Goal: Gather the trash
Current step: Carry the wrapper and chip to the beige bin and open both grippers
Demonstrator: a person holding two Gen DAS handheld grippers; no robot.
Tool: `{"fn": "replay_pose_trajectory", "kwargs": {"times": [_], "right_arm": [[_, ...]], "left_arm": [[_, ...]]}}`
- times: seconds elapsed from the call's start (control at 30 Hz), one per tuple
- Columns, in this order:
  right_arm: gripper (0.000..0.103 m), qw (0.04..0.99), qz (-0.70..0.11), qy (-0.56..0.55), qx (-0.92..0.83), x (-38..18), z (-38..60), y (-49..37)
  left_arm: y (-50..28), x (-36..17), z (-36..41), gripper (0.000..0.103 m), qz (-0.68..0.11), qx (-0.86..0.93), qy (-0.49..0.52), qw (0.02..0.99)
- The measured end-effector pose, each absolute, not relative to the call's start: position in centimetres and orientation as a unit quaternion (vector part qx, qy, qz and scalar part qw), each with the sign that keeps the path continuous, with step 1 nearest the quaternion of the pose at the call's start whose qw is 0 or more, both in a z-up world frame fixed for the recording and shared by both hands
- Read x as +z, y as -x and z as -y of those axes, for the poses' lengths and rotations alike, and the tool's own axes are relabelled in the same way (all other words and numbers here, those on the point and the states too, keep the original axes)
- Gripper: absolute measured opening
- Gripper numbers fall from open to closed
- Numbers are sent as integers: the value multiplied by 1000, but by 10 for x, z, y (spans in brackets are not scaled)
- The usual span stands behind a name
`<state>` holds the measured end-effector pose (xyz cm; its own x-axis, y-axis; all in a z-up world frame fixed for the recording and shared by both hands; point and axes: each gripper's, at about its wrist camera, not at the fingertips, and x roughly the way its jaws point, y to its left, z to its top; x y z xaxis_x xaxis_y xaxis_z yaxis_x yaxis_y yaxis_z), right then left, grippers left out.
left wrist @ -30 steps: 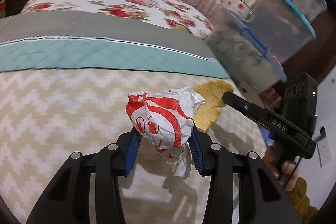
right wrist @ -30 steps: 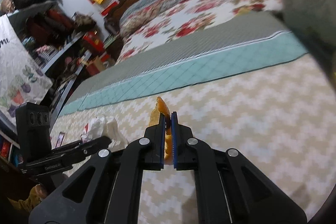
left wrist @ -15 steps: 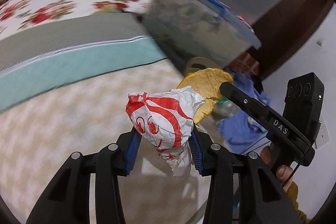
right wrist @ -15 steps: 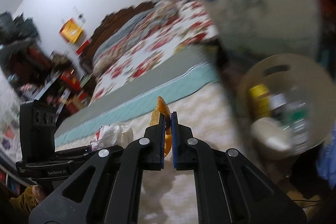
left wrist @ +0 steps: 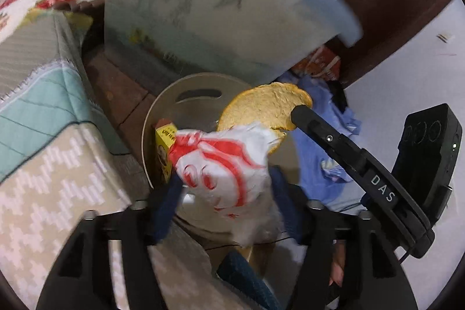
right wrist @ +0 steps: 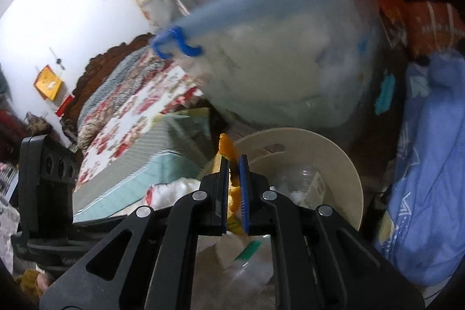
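A crumpled white and red wrapper (left wrist: 223, 161) hangs between the jaws of my left gripper (left wrist: 222, 193), which are opening; the blue pads stand apart from its sides. My right gripper (right wrist: 232, 164) pinches a flat yellow round piece (left wrist: 261, 109) edge-on, and its jaws are just starting to part with the piece (right wrist: 228, 150) still clamped. In the left wrist view the right gripper (left wrist: 299, 114) reaches in from the right. Both grippers hover over a round beige trash bin (left wrist: 162, 112), whose rim (right wrist: 334, 153) also shows in the right wrist view. The bin holds a yellow box (left wrist: 162, 147) and a plastic bottle (right wrist: 302, 176).
A large clear storage tub with a blue lid (left wrist: 221, 19) stands right behind the bin. The bed's edge with its chevron cover (left wrist: 43, 179) lies to the left. Blue cloth (right wrist: 430, 164) is piled to the right of the bin, below dark wooden furniture (left wrist: 392, 5).
Both grippers have swung off the bed to above the beige bin. The left jaws have spread wider around the wrapper. The right jaws show a slightly wider gap on the yellow piece.
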<state>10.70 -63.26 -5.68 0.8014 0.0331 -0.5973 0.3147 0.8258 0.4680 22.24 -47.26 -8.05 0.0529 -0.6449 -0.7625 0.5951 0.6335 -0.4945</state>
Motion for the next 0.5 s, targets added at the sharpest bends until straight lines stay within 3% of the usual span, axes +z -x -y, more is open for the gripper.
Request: {"fn": "replay_pose_trajectory", "kwargs": {"times": [0.1,0.17,0.2,0.23,0.5], "right_arm": [[16,888,-314,-326,-85,-79,646,-112],[38,887,-309,-333,-87,-85,646,-112],[70,890,-299,-332,-96,-84,647,-107],[81,894,-287,-329,-101,-84,644,-104],[81,900,-264,-335,-89,-63,628,-77]], "left_arm": [[-229,-92,475,67,-556,-420,28,717],[-232,-92,472,71,-554,-420,33,718],[-233,-90,469,73,-551,-420,35,721],[-234,-87,465,73,-547,-420,38,723],[-229,-50,429,73,-515,-432,81,736]]}}
